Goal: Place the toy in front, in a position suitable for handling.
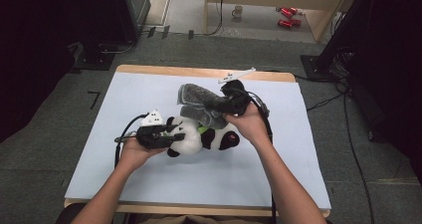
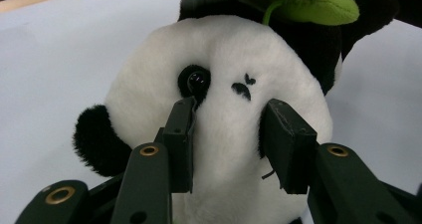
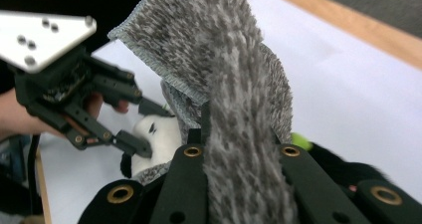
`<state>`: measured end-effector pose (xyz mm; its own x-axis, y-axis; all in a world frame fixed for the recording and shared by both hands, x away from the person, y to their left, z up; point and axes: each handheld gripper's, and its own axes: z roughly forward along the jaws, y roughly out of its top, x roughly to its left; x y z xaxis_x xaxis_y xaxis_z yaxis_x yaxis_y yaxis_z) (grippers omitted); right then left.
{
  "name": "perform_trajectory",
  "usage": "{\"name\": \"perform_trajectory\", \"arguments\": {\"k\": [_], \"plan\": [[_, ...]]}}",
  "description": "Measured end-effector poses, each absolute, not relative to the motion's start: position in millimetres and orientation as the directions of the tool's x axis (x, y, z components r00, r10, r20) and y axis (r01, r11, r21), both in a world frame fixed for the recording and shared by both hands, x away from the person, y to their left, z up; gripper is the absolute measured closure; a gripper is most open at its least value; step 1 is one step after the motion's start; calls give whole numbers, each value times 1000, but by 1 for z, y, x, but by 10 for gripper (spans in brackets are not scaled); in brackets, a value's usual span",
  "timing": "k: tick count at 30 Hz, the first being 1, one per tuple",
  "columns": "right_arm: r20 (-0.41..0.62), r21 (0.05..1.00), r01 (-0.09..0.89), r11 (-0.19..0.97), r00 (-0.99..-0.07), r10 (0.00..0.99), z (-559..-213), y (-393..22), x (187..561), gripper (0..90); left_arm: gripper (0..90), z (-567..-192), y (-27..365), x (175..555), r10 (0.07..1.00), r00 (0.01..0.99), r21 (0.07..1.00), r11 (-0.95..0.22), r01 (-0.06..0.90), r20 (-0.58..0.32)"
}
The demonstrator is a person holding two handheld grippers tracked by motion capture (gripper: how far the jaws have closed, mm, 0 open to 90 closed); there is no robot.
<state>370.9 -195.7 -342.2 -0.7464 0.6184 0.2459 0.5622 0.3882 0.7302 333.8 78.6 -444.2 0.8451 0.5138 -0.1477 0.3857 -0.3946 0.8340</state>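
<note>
A black-and-white panda plush (image 1: 199,137) lies on the pale mat (image 1: 149,184) mid-table, a green leaf (image 2: 308,5) at its neck. My left gripper (image 1: 174,134) has its jaws pressed into both sides of the panda's white face (image 2: 224,74), beside one eye. My right gripper (image 1: 219,104) is raised just above and behind the panda. It is shut on a grey knitted cloth (image 1: 196,102), which hangs from it over the plush. In the right gripper view the cloth (image 3: 219,50) covers the jaw gap (image 3: 239,134). The left gripper (image 3: 134,129) and the panda (image 3: 154,134) lie beyond it.
The mat covers a wooden tabletop (image 1: 199,72) whose far edge shows. On the floor beyond stand a mug (image 1: 238,11) and red cans (image 1: 287,16). Dark equipment flanks the table, with cables (image 1: 348,134) on the right floor.
</note>
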Motion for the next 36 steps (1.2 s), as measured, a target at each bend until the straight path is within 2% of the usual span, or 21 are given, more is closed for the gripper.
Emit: {"name": "perform_trajectory", "arguments": {"k": [5,10,13,19,22,25,32,36], "plan": [[249,670,581,461,-762,598,-365,-175,372,836,584,-444,79,334,513,845,832,-397,387,-149],[167,632,574,521,-757,632,-382,-169,375,835,585,-444,78,333,517,844,831,-399,387,-144],[107,632,562,534,-746,657,-383,-172,378,835,586,-443,77,332,524,839,831,-394,392,-147],[51,653,561,509,-703,709,-378,-179,385,835,587,-443,77,332,531,833,830,-389,400,-154],[-12,658,562,502,-658,753,-373,-186,390,837,587,-443,77,331,526,837,829,-392,398,-154],[34,654,598,464,-635,771,-371,-200,396,837,587,-443,77,330,522,841,832,-397,388,-143],[15,697,585,414,-590,807,-358,-214,397,837,585,-443,77,329,519,844,833,-400,382,-138],[81,739,576,349,-590,803,-340,-217,391,837,583,-444,77,330,519,843,834,-395,386,-144]]}}
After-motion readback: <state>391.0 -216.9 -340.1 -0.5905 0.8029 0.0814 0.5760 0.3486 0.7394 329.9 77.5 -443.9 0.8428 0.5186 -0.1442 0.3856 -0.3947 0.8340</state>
